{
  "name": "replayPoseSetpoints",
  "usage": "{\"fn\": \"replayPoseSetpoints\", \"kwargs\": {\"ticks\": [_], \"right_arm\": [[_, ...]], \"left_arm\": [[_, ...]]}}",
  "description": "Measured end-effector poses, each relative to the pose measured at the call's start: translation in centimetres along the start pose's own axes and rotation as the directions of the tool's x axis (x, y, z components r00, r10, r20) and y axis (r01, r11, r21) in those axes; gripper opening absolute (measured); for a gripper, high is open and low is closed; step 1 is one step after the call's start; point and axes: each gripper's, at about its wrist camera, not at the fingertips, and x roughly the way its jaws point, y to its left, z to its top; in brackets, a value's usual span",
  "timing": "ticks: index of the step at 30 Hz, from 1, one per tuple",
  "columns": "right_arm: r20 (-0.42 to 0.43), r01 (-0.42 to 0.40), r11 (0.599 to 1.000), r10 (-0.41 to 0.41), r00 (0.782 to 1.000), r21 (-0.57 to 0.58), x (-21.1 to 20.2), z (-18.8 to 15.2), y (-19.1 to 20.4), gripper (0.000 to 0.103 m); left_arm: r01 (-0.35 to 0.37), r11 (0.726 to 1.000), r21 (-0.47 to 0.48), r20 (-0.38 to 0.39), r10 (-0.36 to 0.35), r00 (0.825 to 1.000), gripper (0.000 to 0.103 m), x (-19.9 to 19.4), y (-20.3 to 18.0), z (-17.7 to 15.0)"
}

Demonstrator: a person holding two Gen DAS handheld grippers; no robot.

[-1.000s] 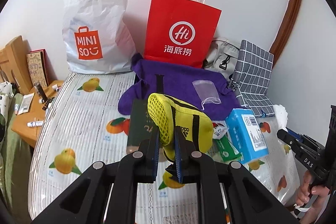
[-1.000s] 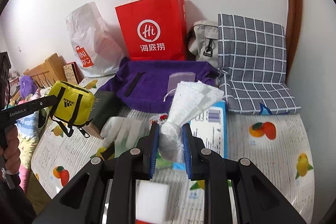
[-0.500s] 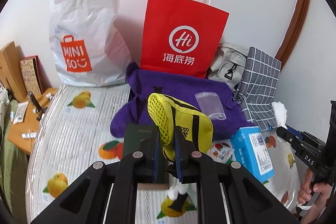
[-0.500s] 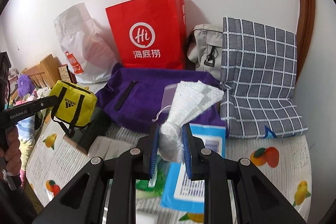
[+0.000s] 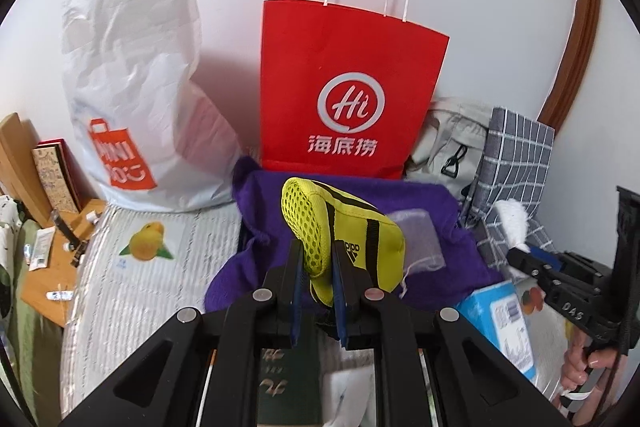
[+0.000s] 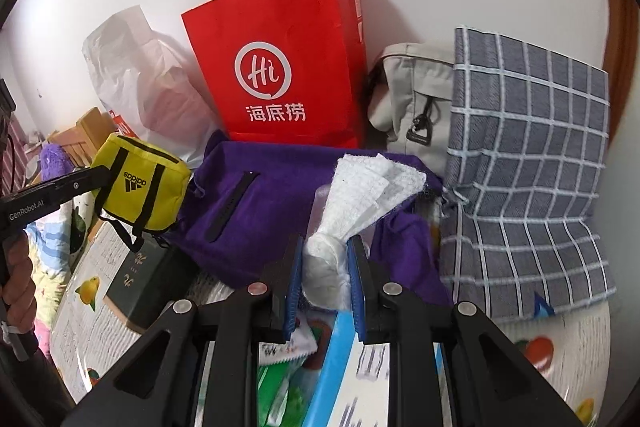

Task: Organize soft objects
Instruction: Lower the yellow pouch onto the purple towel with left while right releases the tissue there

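Observation:
My left gripper is shut on a small yellow adidas pouch and holds it in the air above a purple cloth bag. The pouch also shows in the right wrist view, at the left. My right gripper is shut on a bunched white cloth and holds it over the same purple bag. A red paper bag stands open against the wall behind the purple bag; it also shows in the right wrist view.
A white Miniso plastic bag stands left of the red bag. A grey bag and a grey checked cloth lie at the right. A dark green box, a blue packet and snack packets lie on the fruit-print bed sheet.
Both grippers have moved forward toward the red paper bag and the wall, each still holding its item. The bags now look larger and closer.

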Motion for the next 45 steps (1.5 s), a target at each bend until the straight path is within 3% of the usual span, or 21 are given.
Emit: {"fn": "replayPoseSetpoints", "kwargs": {"ticks": [7,10,13,25,39,42,44,45], "right_arm": [[-0.014,-0.027,0.999,0.027,1.0,0.03,2.7,1.5,-1.6,0.022],[-0.05,-0.075,0.995,0.079,0.996,0.07,4.2,1.8,-2.7,0.022],[-0.082,-0.031,0.998,0.037,0.996,0.063,5.8,1.9,-3.3,0.022],[-0.223,-0.046,0.996,0.061,0.973,0.071,10.2,0.4,-4.7,0.022],[-0.318,-0.045,0.995,0.07,0.946,0.088,12.9,-1.4,-4.5,0.024],[-0.318,-0.032,0.996,0.057,0.946,0.085,12.8,-1.2,-4.4,0.033],[-0.297,-0.016,0.997,0.036,0.954,0.069,12.1,-0.9,-4.2,0.058],[-0.275,-0.005,0.999,0.018,0.961,0.047,11.5,-0.7,-3.8,0.063]], "left_arm": [[0.011,1.0,0.021,-0.007,-0.011,1.0,0.013,2.5,-1.4,1.9],[0.019,1.0,0.013,-0.017,-0.018,1.0,0.013,3.9,-1.5,2.1],[0.04,0.999,-0.015,-0.03,-0.04,0.999,0.013,5.4,-0.9,2.0],[0.017,0.996,-0.084,-0.148,-0.029,0.989,0.013,10.9,1.0,1.0],[0.017,0.996,-0.089,-0.248,-0.039,0.968,0.013,13.2,1.3,-0.2],[0.005,0.997,-0.082,-0.257,-0.026,0.966,0.016,13.2,1.5,-0.3],[-0.002,0.997,-0.082,-0.264,-0.02,0.964,0.016,13.3,1.6,-0.4],[-0.005,0.997,-0.079,-0.27,-0.016,0.963,0.018,13.3,1.6,-0.4]]}}
